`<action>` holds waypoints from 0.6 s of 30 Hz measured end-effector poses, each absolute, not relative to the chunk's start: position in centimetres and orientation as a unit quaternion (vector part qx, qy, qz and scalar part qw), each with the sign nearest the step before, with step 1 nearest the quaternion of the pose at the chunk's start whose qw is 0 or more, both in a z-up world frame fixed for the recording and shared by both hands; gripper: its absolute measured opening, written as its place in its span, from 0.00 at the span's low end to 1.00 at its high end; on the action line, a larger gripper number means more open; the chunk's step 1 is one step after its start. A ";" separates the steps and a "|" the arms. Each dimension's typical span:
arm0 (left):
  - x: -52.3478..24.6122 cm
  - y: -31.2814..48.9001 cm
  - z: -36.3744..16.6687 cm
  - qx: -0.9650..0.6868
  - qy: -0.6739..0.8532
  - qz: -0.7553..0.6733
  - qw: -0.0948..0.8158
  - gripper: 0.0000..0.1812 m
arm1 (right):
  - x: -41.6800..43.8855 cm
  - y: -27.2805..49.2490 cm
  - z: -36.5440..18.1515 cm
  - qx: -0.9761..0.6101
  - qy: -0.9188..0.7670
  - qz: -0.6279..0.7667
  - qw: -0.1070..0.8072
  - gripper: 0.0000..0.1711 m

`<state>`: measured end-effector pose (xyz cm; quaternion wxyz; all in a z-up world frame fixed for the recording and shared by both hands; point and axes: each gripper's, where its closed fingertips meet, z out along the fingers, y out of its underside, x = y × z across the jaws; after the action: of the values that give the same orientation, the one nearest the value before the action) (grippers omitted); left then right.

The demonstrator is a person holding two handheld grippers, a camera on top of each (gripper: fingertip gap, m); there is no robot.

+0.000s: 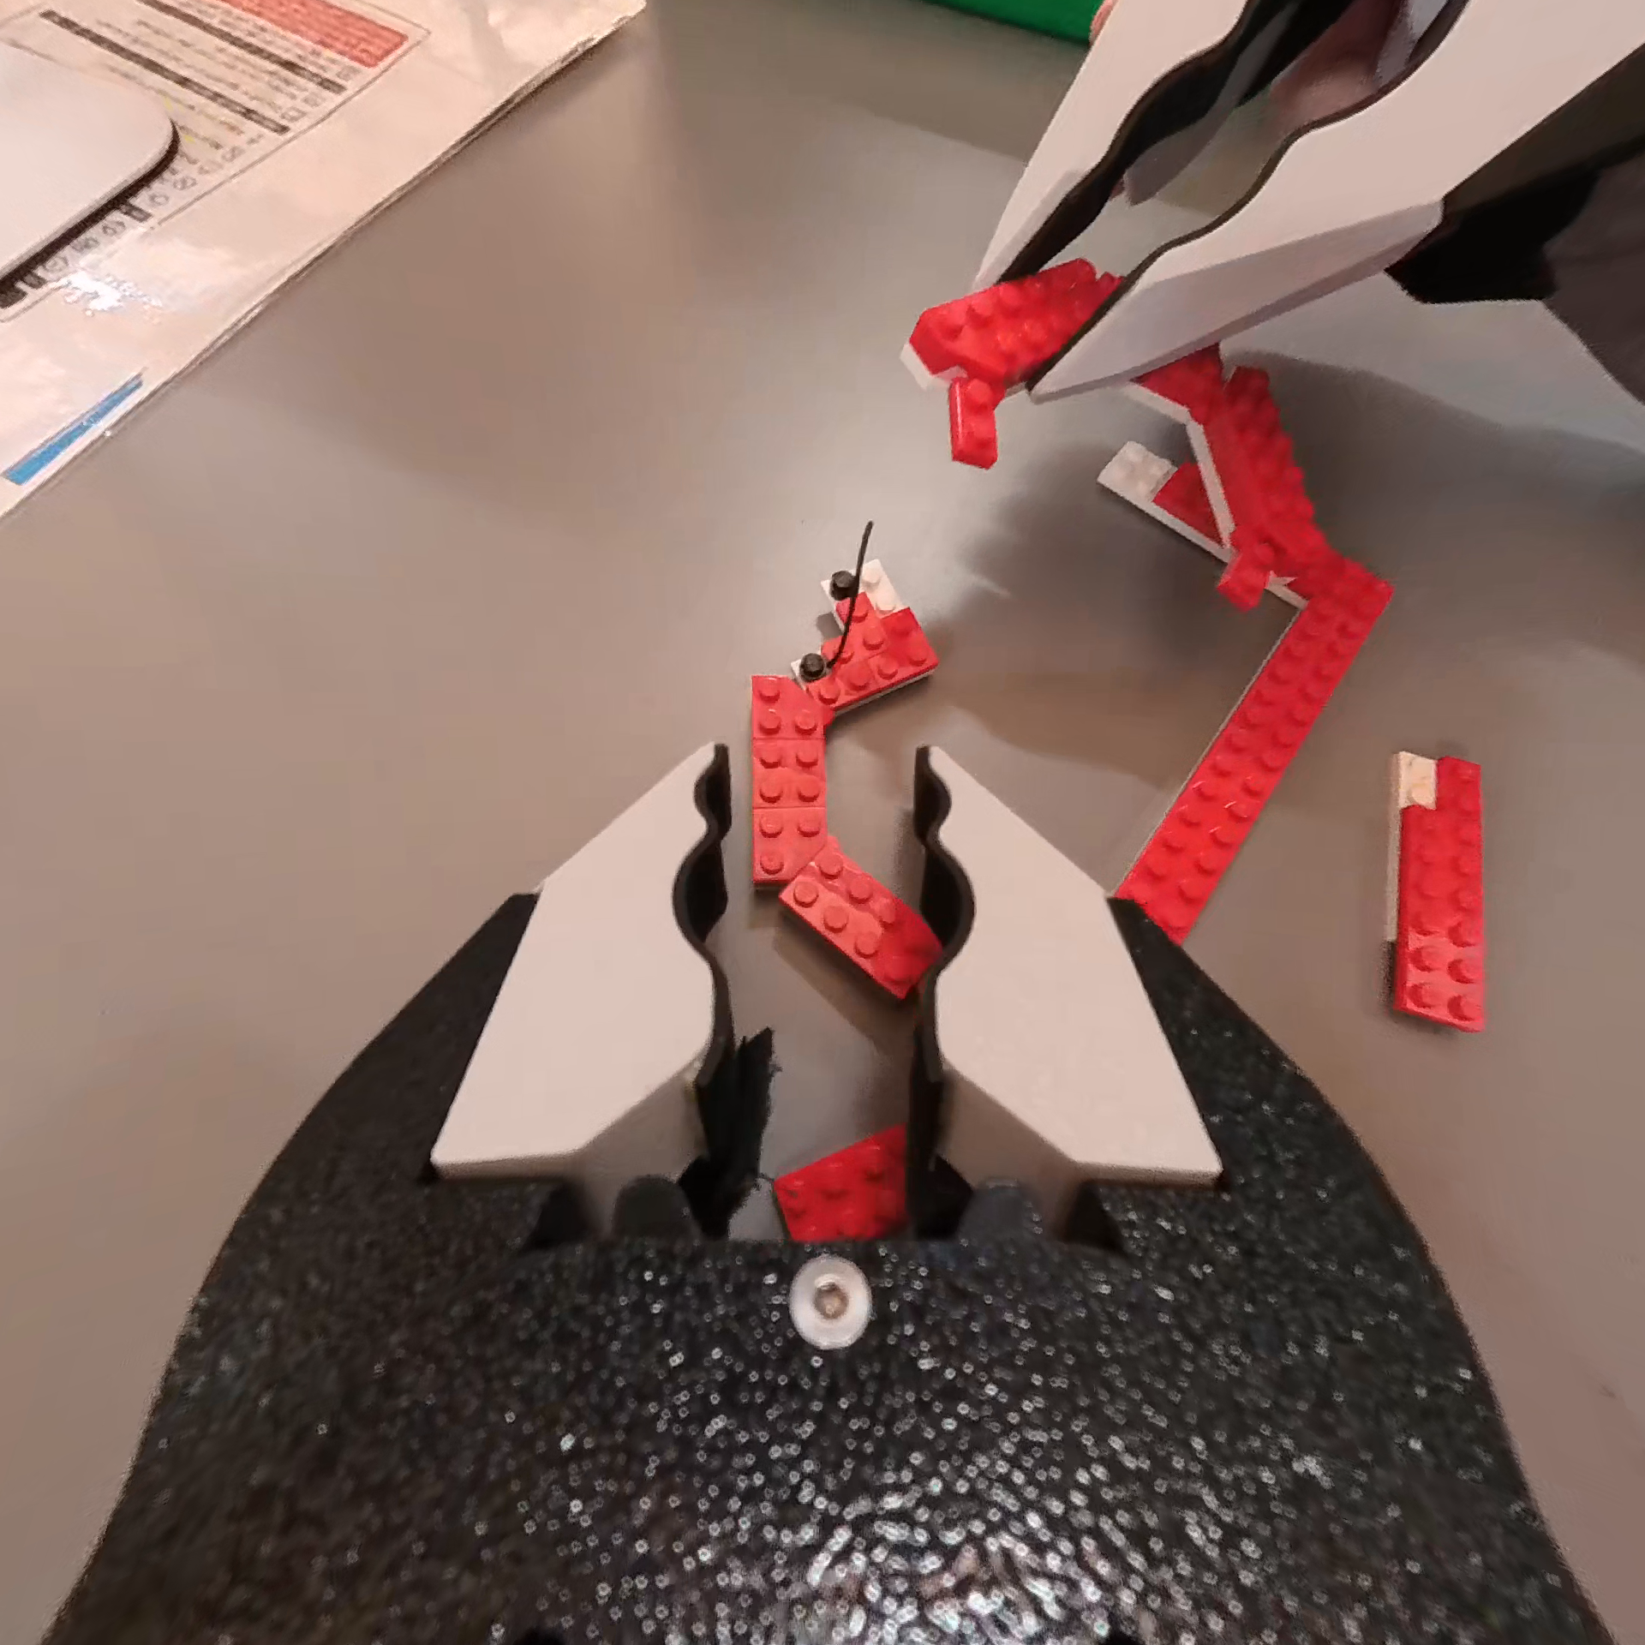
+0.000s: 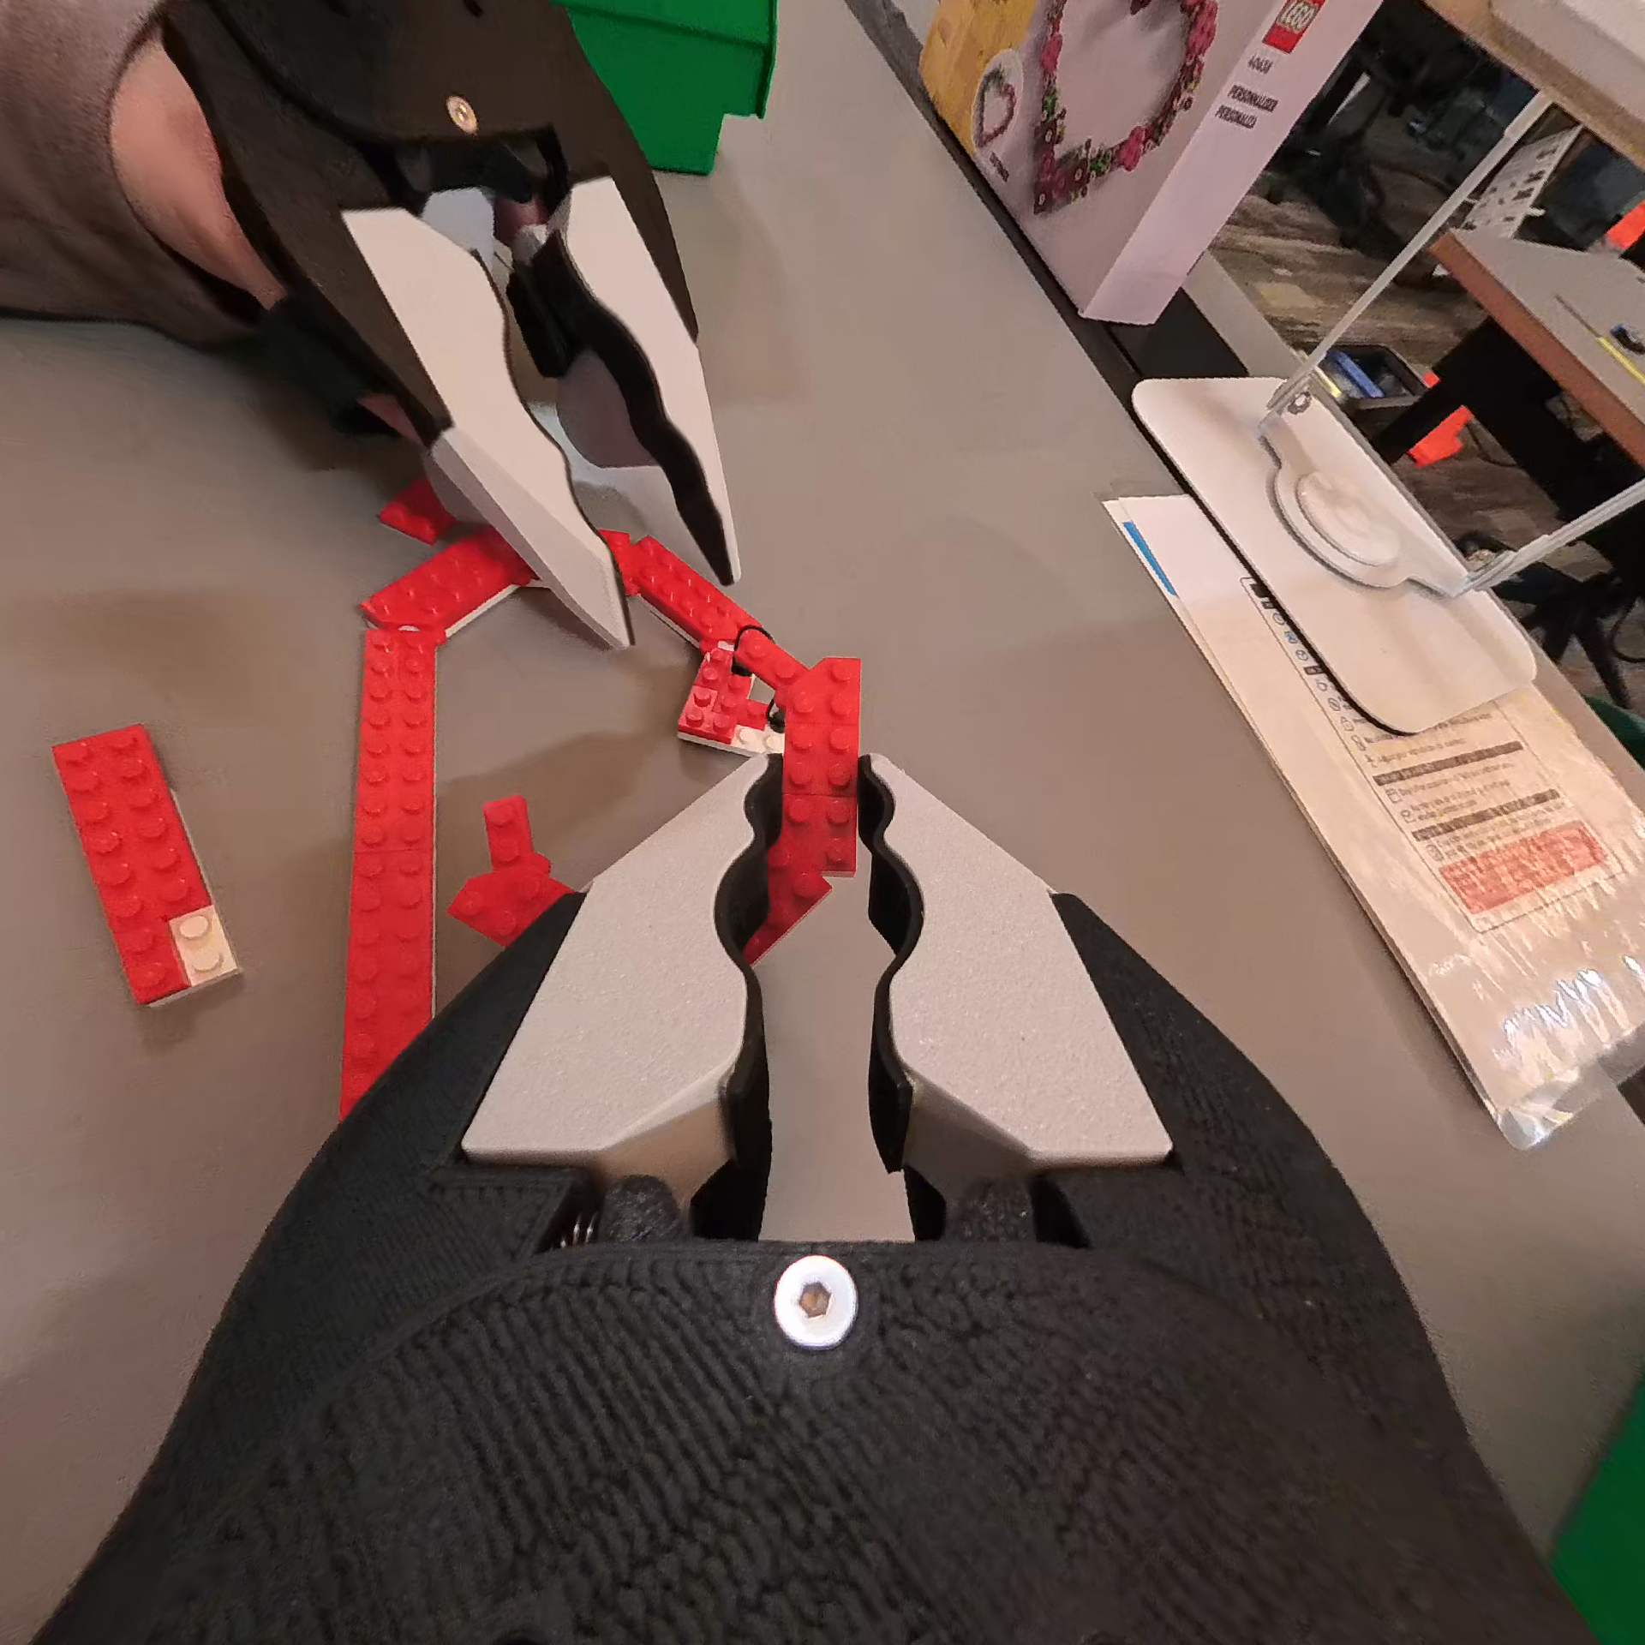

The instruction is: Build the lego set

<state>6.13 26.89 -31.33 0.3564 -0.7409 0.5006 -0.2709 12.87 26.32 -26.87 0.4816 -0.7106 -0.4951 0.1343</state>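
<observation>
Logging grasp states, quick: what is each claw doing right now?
Left claw: open around a red brick chain, not gripping it.
Right claw: closed on a red brick section.

In the left wrist view, a bent chain of plates (image 1: 832, 806) lies on the worktop (image 1: 445, 623) at centre. A long angled strip (image 1: 1246, 757) sits at 3 o'clock of it, a short plate (image 1: 1442, 890) farther right, papers (image 1: 178, 222) at 10 o'clock.

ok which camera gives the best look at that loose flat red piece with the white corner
The left wrist view: the loose red plate with a white corner lies flat, clear of both grippers, with sharp studs. The right wrist view also shows it whole at the left edge, though more stretched by the wide lens.
</observation>
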 end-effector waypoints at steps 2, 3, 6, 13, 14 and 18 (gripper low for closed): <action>6.1 27.1 -31.6 -0.745 0.500 -0.264 0.354 0.21 | 12.9 26.3 -27.0 -0.712 -0.495 0.134 0.479 0.08; 6.1 27.1 -31.7 -0.746 0.500 -0.261 0.354 0.20 | 12.9 26.3 -27.0 -0.713 -0.495 0.135 0.478 0.09; 6.2 27.3 -31.8 -0.743 0.507 -0.250 0.359 0.19 | 12.9 26.3 -27.3 -0.718 -0.495 0.134 0.470 0.09; 7.2 27.4 -31.2 -0.722 0.527 -0.248 0.373 0.21 | 13.1 26.4 -27.8 -0.726 -0.495 0.129 0.460 0.09; 7.4 27.3 -31.1 -0.720 0.529 -0.257 0.368 0.21 | 13.2 26.4 -27.8 -0.727 -0.495 0.127 0.459 0.09; 8.3 26.7 -30.9 -0.712 0.537 -0.298 0.341 0.23 | 13.4 26.5 -27.9 -0.730 -0.492 0.126 0.458 0.09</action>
<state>8.28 26.70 -30.87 0.3409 -0.7116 0.5371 -0.2984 13.44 26.53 -27.86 0.4579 -0.7300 -0.4916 0.1257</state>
